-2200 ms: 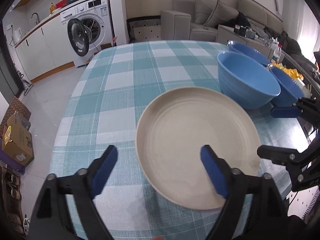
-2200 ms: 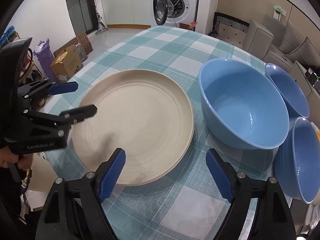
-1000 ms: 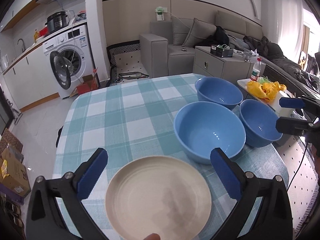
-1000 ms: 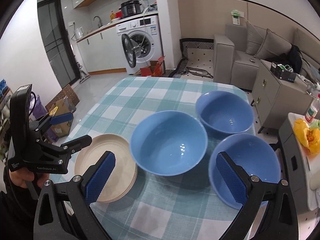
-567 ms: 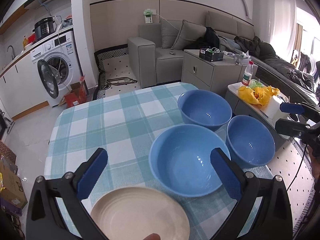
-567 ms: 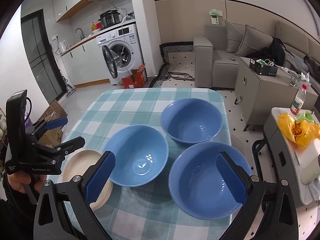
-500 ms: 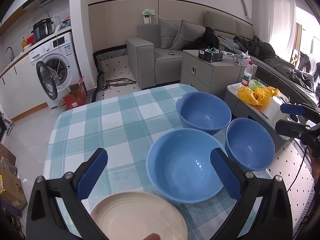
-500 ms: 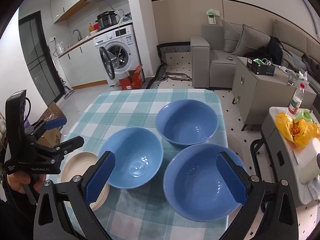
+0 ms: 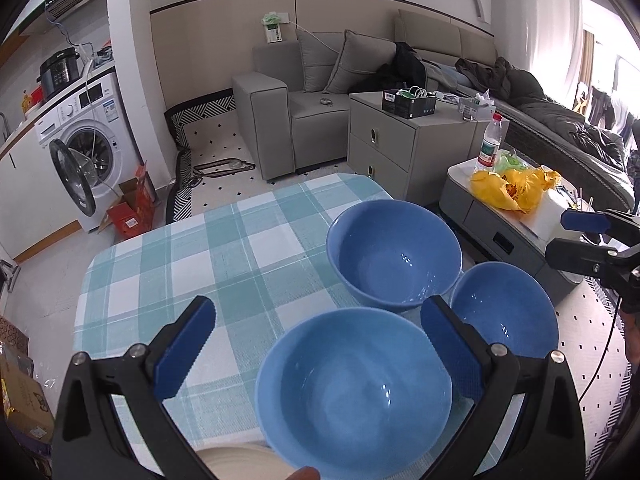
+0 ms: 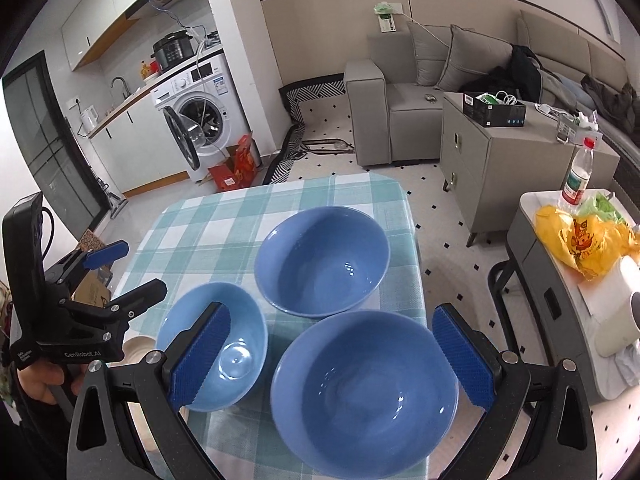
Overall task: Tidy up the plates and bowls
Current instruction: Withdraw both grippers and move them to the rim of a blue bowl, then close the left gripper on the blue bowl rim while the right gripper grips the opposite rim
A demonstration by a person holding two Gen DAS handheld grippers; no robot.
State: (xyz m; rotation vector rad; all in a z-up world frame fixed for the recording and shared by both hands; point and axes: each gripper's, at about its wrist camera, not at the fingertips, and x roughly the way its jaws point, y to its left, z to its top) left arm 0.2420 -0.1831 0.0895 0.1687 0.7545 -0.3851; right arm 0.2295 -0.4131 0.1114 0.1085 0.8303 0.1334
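Note:
Three empty blue bowls stand close together on the checked tablecloth [image 9: 224, 248]. The bowl nearest my left gripper [image 9: 354, 396] sits beside a cream plate [image 9: 240, 462], which shows only at the bottom edge. The far bowl [image 9: 394, 256] and the right-hand bowl [image 9: 504, 308] lie beyond it. My left gripper [image 9: 318, 344] hangs open high above the near bowl, holding nothing. In the right wrist view my right gripper [image 10: 332, 356] is open and empty above the nearest bowl [image 10: 364, 396], with the far bowl [image 10: 322, 260], the left bowl [image 10: 218, 344] and a sliver of plate [image 10: 138, 346] around it.
The table's far edge [image 10: 360, 178] drops to tiled floor. A washing machine [image 10: 200, 120] with its door open, a grey sofa [image 10: 404, 92] and a grey cabinet [image 10: 492, 160] stand beyond. A side table [image 10: 560, 280] with a yellow bag and a bottle is at the right.
Both grippers have risen and drawn back from beside the plate. All three bowls have come into view and the plate has slipped to the bottom edge. Both grippers stay open.

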